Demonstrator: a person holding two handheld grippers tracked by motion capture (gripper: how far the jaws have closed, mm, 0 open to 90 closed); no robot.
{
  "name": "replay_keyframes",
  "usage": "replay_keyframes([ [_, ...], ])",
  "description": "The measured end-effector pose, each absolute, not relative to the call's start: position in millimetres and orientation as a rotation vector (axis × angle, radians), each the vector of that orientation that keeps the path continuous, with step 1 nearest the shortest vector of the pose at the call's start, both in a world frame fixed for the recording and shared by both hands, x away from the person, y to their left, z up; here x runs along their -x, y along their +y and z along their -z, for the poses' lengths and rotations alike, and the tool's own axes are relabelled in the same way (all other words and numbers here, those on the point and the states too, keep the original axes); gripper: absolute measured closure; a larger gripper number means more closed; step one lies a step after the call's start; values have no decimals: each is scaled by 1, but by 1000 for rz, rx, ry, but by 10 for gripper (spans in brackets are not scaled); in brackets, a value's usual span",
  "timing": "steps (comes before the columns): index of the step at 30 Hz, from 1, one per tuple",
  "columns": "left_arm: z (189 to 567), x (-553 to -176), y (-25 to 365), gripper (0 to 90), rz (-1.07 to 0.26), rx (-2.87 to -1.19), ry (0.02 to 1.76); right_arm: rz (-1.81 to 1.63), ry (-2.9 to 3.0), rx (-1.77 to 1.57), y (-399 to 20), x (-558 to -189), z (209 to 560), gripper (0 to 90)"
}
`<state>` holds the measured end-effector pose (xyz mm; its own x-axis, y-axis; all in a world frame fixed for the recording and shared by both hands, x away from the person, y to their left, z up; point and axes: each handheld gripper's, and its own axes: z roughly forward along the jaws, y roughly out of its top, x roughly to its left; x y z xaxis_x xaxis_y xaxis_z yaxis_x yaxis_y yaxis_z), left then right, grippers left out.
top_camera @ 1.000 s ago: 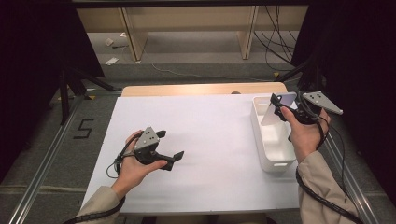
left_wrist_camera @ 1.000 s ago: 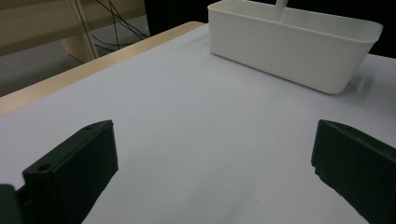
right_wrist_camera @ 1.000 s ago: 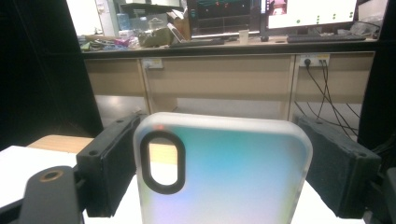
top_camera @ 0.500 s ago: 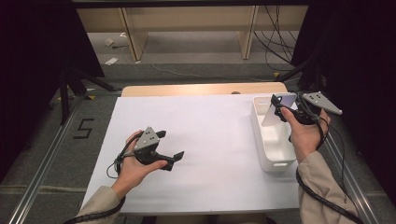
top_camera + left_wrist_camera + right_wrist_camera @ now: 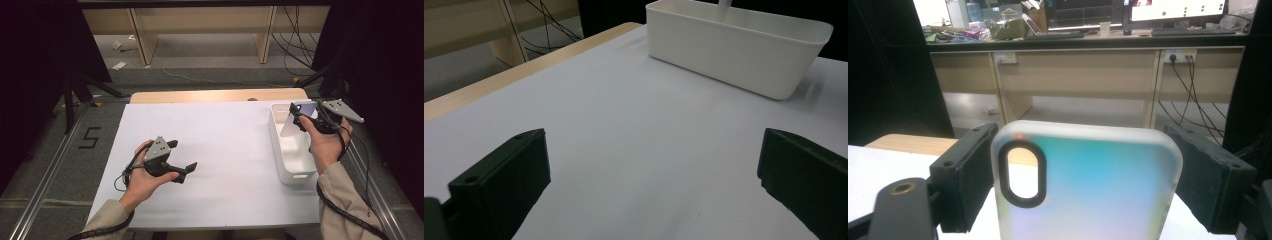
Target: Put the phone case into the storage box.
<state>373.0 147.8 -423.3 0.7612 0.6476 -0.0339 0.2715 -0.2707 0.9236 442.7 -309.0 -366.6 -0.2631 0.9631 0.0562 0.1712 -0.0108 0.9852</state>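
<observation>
Standing upright between the jaws of the right gripper [image 5: 1083,185]: one translucent phone case [image 5: 1088,185] with an oval camera cut-out, clamped by its two long edges and held above the white bin [image 5: 284,160] at the table's right side. Bin interior: whatever lies inside cannot be made out. Left gripper [image 5: 181,172]: jaws wide apart, nothing between them, low over the white table sheet [image 5: 220,150].

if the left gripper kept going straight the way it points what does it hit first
Probably the white bin: the left gripper, jaws open and empty, points across bare white table cover toward the bin's side wall.
</observation>
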Motion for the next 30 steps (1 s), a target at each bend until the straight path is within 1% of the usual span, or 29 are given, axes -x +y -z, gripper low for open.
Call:
replay_keyframes([
  [30, 422, -372, 149, 0, -425, -1851, 704, -1322, 1554, -1235, -303, -450, 374, 182],
])
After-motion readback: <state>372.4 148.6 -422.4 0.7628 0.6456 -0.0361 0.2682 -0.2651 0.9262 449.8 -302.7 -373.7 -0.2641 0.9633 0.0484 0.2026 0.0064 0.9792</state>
